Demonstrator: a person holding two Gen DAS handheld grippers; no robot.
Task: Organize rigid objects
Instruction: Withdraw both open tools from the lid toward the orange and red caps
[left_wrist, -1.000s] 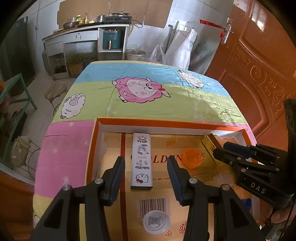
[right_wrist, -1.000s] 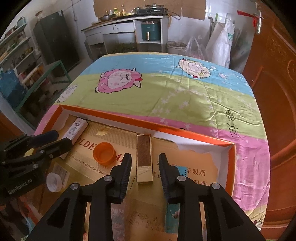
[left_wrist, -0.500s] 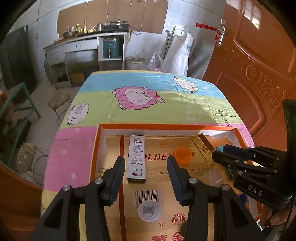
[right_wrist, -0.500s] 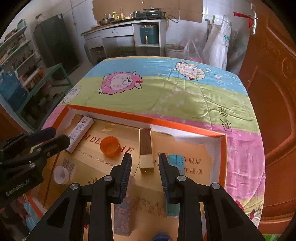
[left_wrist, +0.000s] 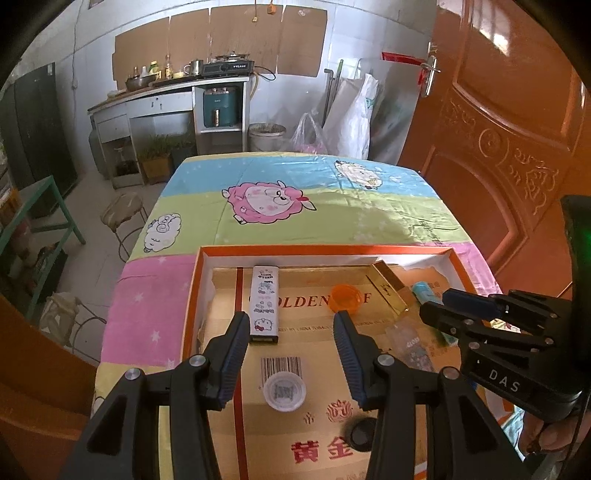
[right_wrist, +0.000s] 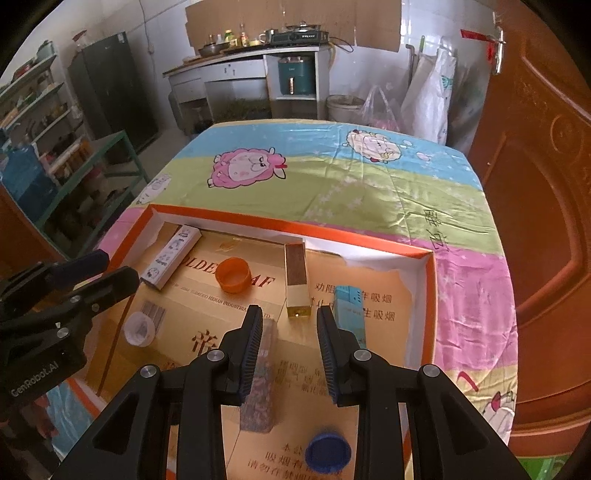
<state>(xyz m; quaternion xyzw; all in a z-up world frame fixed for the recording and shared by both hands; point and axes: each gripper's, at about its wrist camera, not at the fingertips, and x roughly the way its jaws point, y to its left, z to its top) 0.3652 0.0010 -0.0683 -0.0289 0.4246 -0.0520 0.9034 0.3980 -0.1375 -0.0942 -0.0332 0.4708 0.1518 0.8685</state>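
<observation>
An orange-rimmed cardboard tray (left_wrist: 317, 250) (right_wrist: 288, 225) lies on the cartoon-sheep cloth. In it lie a white Hello Kitty box (left_wrist: 264, 304) (right_wrist: 171, 262), an orange cap (left_wrist: 346, 298) (right_wrist: 232, 275), a gold and brown box (left_wrist: 389, 288) (right_wrist: 296, 280), a light blue box (right_wrist: 349, 308), a clear cap (left_wrist: 285, 392) (right_wrist: 139, 328), a patterned box (right_wrist: 260, 376), a blue cap (right_wrist: 327, 452) and a black cap (left_wrist: 360, 434). My left gripper (left_wrist: 291, 328) is open and empty above the tray, back from the white box. My right gripper (right_wrist: 290, 319) is open and empty, back from the gold box.
The cloth-covered table (left_wrist: 295, 206) stretches beyond the tray. A brown wooden door (left_wrist: 517, 147) stands to the right. A stool (left_wrist: 123, 212) and green shelf frame (left_wrist: 40, 221) stand on the left; a kitchen counter (left_wrist: 173, 96) is at the back.
Both grippers have pulled back and up from the tray. The objects look farther away and more of the tray shows. Both stay open and empty.
</observation>
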